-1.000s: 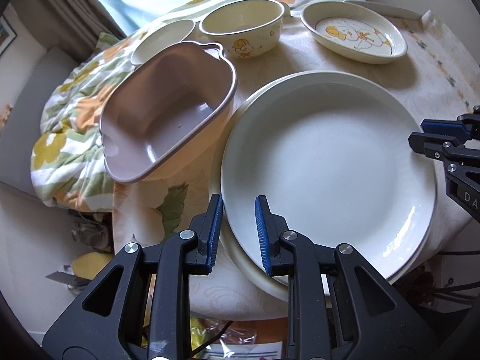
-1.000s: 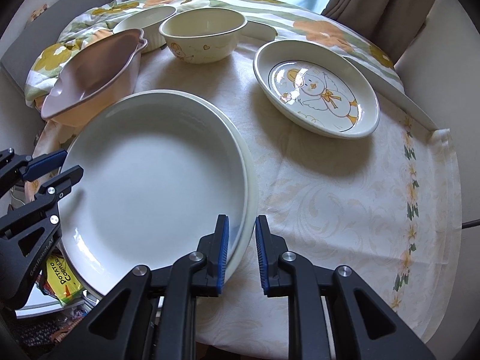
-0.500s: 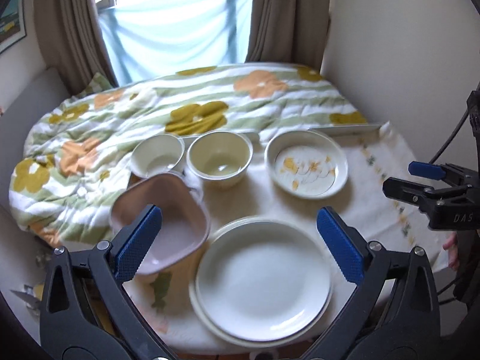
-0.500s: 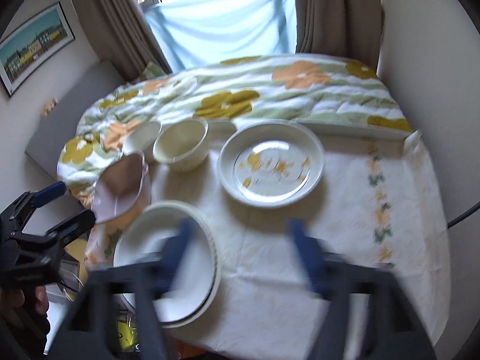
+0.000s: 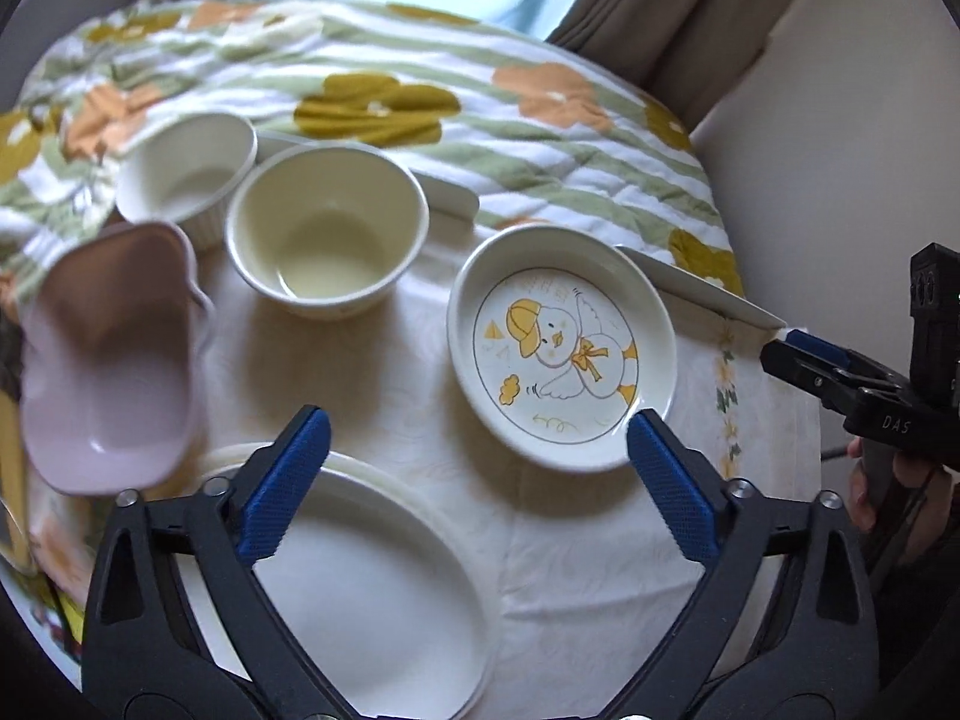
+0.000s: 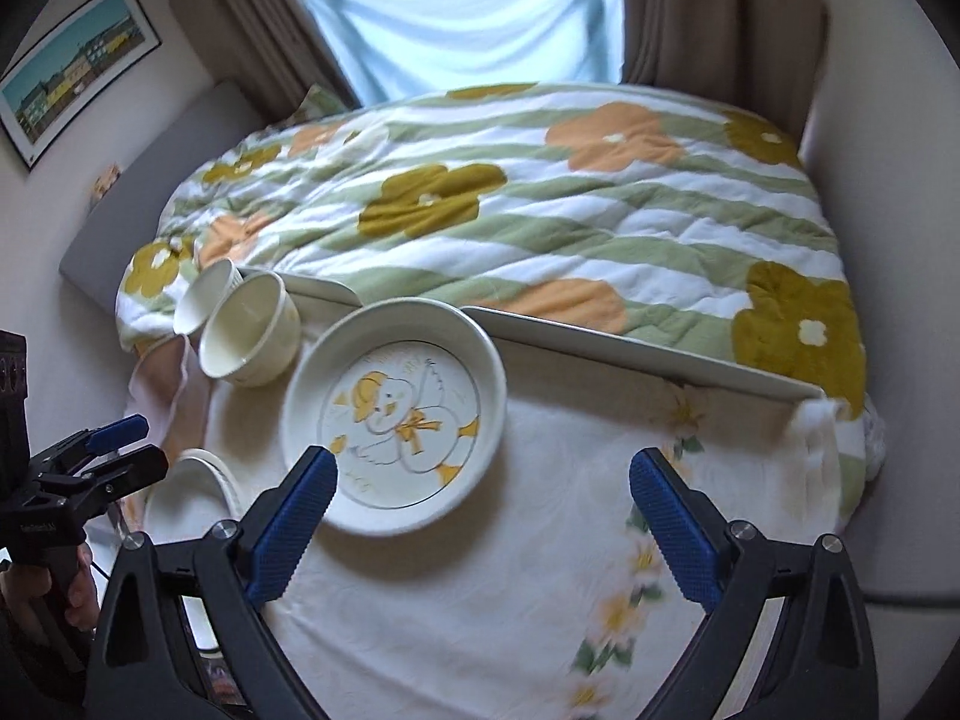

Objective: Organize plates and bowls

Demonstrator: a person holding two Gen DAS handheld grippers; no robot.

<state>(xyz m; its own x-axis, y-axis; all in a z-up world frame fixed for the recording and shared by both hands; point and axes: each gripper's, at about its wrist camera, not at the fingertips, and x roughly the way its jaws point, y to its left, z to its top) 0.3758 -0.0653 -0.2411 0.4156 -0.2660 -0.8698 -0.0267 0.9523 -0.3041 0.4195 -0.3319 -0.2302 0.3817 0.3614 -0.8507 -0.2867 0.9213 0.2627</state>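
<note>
Left wrist view: right gripper [image 5: 807, 354] reads "DAS"; fingers spread, empty; left gripper [image 5: 480, 456] closing, empty.

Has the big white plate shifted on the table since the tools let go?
Cannot tell: the big white plate sits beside the pink bowl as before, but both cameras moved.

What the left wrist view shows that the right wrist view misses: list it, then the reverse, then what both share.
Left wrist only: the inside of the pink bowl and the broad face of the white plate; the right wrist view catches just their edges.
Right wrist only: the framed picture on the wall.
Both: the duck plate, the cream bowl, the small white bowl behind it, and the floral quilt.
</note>
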